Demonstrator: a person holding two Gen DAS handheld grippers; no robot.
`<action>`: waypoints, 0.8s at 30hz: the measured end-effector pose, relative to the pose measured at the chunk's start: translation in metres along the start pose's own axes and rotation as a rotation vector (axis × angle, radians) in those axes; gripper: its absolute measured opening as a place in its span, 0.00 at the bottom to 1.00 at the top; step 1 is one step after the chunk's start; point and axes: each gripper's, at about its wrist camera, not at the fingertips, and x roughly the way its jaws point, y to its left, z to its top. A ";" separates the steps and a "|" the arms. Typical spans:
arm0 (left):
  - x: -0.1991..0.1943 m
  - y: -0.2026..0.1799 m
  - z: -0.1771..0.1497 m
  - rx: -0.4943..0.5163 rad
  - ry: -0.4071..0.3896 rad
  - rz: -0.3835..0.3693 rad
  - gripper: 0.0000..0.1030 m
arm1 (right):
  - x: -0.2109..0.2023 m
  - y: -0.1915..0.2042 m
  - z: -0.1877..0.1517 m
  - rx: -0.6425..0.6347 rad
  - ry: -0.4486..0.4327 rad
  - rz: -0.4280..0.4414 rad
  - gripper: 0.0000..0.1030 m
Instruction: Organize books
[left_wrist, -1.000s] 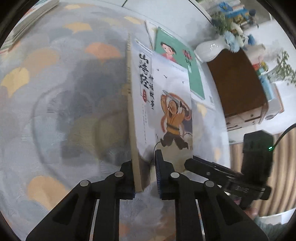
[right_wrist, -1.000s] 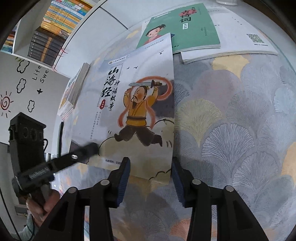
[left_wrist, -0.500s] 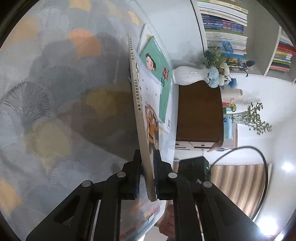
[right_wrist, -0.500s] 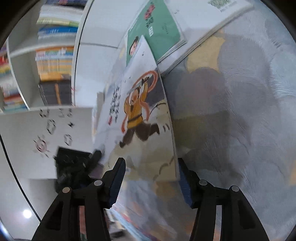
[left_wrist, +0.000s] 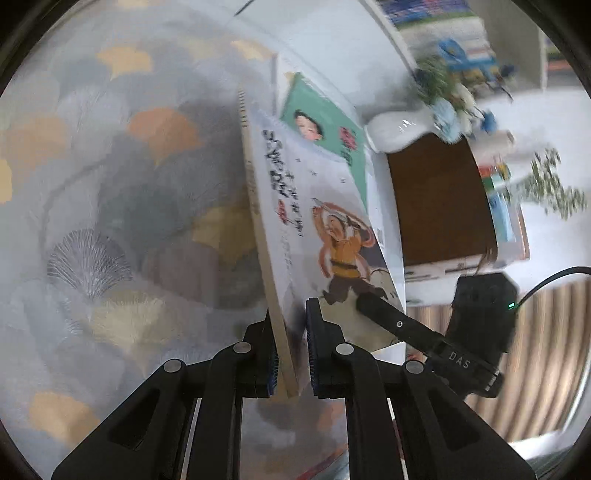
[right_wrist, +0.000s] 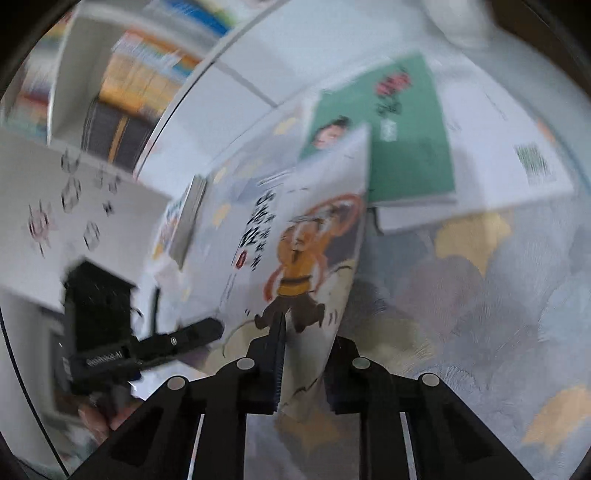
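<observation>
Both grippers, left (left_wrist: 290, 354) and right (right_wrist: 303, 373), clamp the book (left_wrist: 325, 236) edges; lift evenly, clearing the green book (right_wrist: 406, 140).

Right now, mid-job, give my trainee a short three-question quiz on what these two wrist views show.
1. True or false: the left hand-held gripper is shut on the spine edge of the white storybook.
2. Which book lies flat on the patterned tablecloth behind the raised storybook? A) a green-covered book B) a red dictionary C) a black notebook
3. Fill in: the right hand-held gripper is shut on the storybook's ____ edge, opposite the spine.

Key: 1 true; 2 A; 3 open (page) edge. The right jaws have just been closing, and the cover now sits between them.
</observation>
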 end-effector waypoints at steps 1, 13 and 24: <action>-0.004 -0.003 -0.003 0.011 -0.004 -0.007 0.09 | -0.002 0.010 -0.005 -0.035 0.006 -0.006 0.17; -0.105 0.027 -0.021 0.051 -0.097 -0.023 0.10 | 0.011 0.128 -0.031 -0.263 0.036 -0.041 0.18; -0.237 0.108 0.001 0.015 -0.321 0.018 0.11 | 0.099 0.283 -0.011 -0.469 0.075 0.039 0.19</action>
